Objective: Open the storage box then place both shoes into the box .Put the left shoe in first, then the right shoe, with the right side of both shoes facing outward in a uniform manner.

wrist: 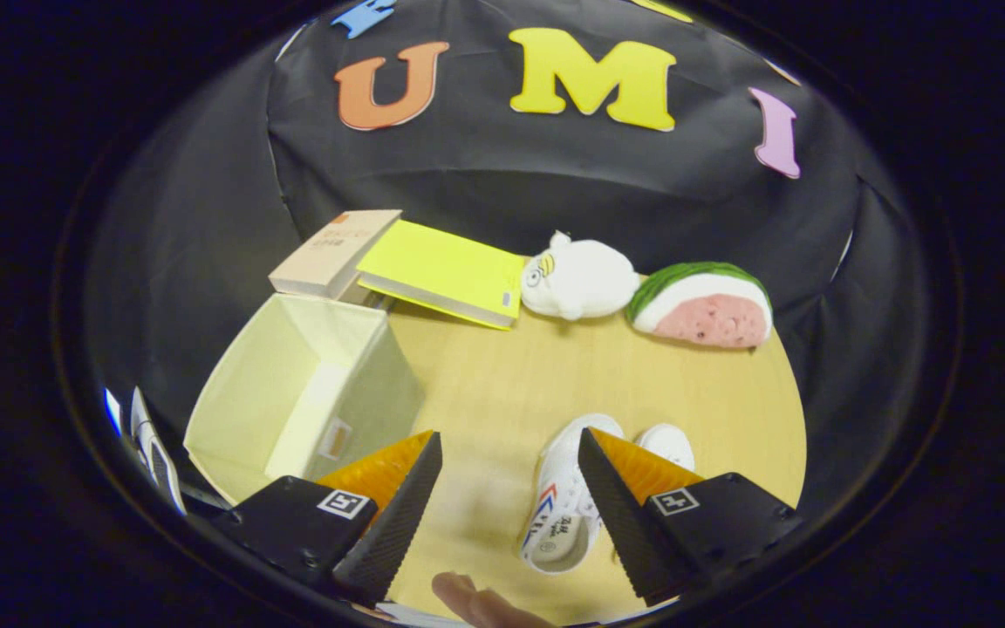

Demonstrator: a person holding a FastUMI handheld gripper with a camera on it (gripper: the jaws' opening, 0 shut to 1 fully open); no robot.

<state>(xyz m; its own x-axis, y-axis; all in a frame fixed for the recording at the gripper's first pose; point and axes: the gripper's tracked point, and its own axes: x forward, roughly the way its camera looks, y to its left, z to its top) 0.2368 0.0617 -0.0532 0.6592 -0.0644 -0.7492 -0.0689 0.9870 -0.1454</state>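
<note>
The pale cream storage box (293,397) stands open and empty on the wooden table, just ahead of my left finger. Two small white shoes lie side by side to its right. The nearer shoe (565,497), with red and blue stripes on its side, sits between my fingers, close to the right one. The toe of the second shoe (668,443) peeks out from behind my right finger (620,493). My gripper (509,445) hangs above the table, open, with nothing between its fingers.
At the back of the table (502,384) lie a tan book (332,253) and a yellow-green book (446,270), then a white plush toy (577,279) and a watermelon-slice plush (701,305). A person's fingertip (476,604) shows at the near edge.
</note>
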